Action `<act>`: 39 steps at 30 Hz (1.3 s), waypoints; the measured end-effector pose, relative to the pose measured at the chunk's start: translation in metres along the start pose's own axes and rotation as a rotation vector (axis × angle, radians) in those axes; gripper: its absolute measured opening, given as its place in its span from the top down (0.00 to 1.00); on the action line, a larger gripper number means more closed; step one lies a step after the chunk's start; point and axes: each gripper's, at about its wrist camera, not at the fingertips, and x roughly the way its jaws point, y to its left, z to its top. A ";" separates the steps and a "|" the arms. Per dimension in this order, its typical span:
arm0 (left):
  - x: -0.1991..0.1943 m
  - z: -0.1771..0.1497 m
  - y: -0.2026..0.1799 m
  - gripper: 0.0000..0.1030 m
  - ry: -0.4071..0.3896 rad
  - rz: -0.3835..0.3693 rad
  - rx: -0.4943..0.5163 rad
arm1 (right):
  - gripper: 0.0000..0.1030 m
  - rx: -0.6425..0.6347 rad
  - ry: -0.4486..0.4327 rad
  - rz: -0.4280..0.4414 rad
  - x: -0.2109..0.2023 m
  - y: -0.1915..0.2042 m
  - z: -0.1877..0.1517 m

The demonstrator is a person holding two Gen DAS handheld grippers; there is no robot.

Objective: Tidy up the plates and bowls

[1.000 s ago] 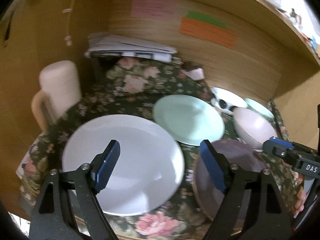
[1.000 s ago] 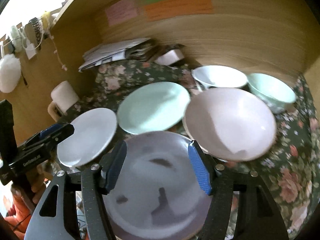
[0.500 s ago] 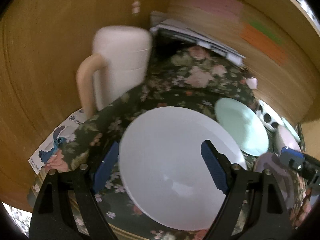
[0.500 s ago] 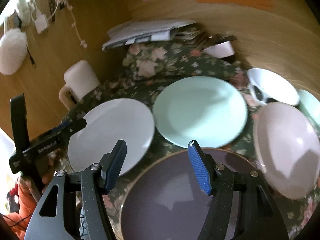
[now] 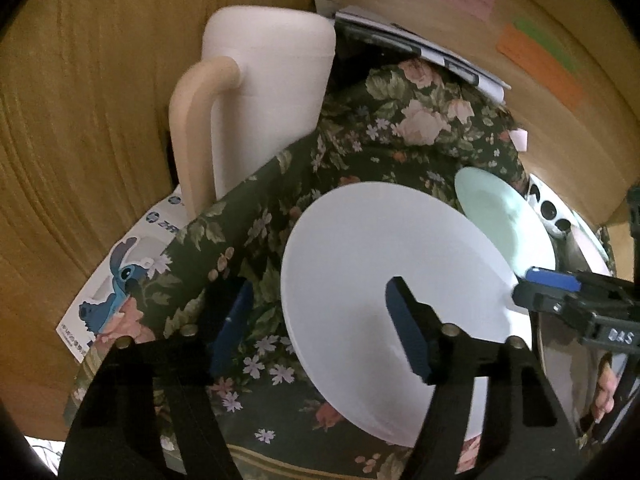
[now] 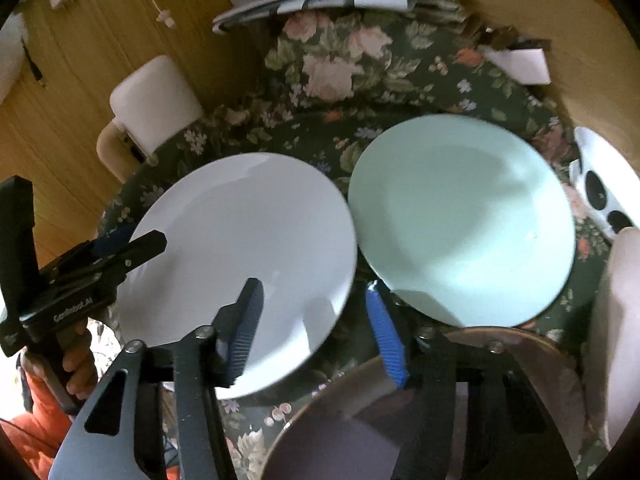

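— White plate (image 6: 244, 240) first, it is the nearest thing?

— Yes. It lies on the floral cloth (image 5: 360, 136). The left gripper (image 5: 320, 332) has its jaws spread wide over the plate's left edge: one finger above the cloth, the other above the plate. It holds nothing. The right gripper (image 6: 314, 332) stands at the plate's right edge, also spread apart and empty.

— And beside the white plate?

— To its right lies the mint plate (image 6: 460, 220), their rims almost touching. Nearer than the mint plate is a dark plate (image 6: 360, 432), partly hidden under the right gripper.

— Farther?

— Behind and left of the white plate stands a cream mug (image 5: 264, 92) at the wooden wall. Right of the mint plate, a pink bowl (image 6: 616, 320) and a white bowl (image 6: 608, 172) with black spots.
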 end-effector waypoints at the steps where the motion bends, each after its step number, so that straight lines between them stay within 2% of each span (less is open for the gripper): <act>1: 0.000 -0.001 0.000 0.40 0.006 -0.006 0.003 | 0.55 0.002 0.007 -0.002 0.003 0.000 0.001; 3: 0.001 -0.002 -0.001 0.47 0.021 -0.023 0.014 | 0.58 0.005 0.021 -0.001 0.009 0.000 0.003; 4: 0.002 -0.003 -0.002 0.54 0.027 -0.032 0.022 | 0.60 0.009 0.028 0.000 0.011 -0.001 0.003; 11: 0.006 -0.004 0.000 0.62 0.038 -0.055 0.009 | 0.62 0.023 0.057 0.004 0.024 -0.002 0.001; 21: 0.011 -0.003 0.001 0.63 0.053 -0.077 0.021 | 0.63 0.023 0.041 -0.003 0.029 -0.001 0.003; 39: -0.005 0.001 -0.015 0.63 -0.002 -0.076 0.053 | 0.67 0.037 -0.047 0.000 -0.002 -0.007 0.000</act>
